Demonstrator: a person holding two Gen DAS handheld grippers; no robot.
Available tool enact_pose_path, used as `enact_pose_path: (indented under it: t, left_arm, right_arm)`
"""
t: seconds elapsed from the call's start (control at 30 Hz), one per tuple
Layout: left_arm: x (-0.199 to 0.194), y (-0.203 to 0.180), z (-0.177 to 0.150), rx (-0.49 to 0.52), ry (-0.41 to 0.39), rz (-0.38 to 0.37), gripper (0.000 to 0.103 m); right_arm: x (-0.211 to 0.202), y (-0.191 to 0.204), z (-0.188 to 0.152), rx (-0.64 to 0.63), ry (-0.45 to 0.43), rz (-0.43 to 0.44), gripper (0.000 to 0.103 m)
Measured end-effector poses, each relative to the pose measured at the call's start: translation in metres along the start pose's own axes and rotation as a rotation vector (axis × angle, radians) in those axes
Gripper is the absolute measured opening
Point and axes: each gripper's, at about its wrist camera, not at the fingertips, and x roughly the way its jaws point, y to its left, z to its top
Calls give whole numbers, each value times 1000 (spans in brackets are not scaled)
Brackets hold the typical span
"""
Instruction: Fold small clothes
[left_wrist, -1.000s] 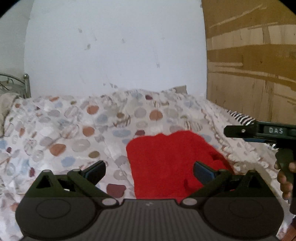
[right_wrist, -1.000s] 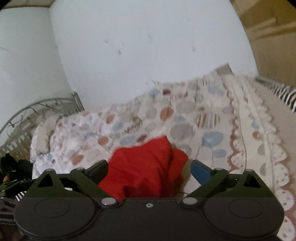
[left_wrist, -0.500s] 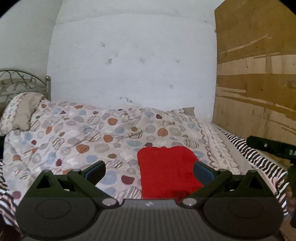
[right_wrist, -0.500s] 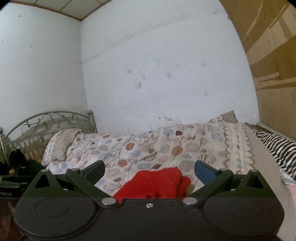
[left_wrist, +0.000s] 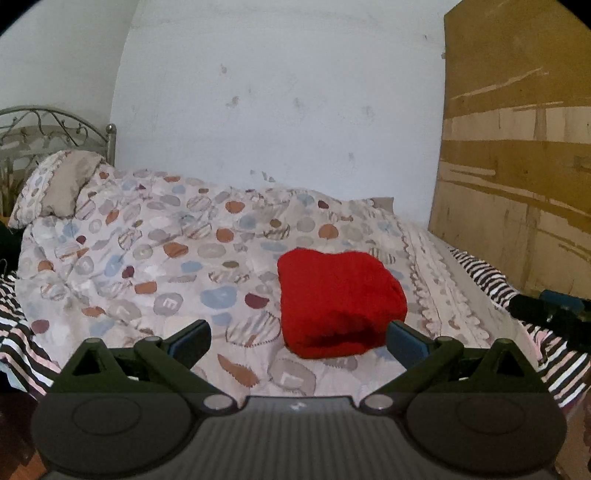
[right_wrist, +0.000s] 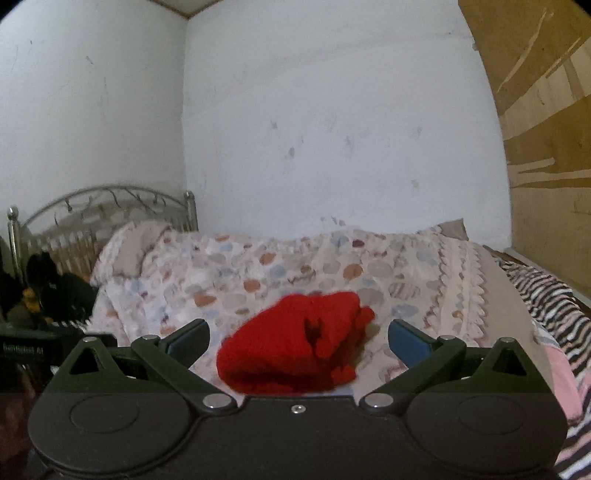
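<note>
Red cloth (left_wrist: 340, 302) looks folded, on bed cover (left_wrist: 155, 258), 1 o'clock of left gripper (left_wrist: 297, 338). Both claws wide apart, empty; right gripper (right_wrist: 298, 338) too. Next: maybe fetch another.

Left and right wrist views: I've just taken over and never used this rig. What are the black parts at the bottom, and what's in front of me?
Each picture comes from a fisheye camera on a hand-held gripper, looking forward along its two fingers. The black parts are the left gripper and right gripper; both are open and hold nothing. Ahead, a folded red garment lies on a spotted bedspread, apart from both grippers. A striped sheet lies along the right. The dark bar at the left view's right edge is the other gripper.
</note>
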Motion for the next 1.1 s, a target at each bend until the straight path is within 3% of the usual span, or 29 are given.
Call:
enact_pose_path:
  t: [1.1]
  left_arm:
    - [4,-4,-10,-6,26,4,103]
  right_arm:
    - [6,5,-11,2,26,-13,103]
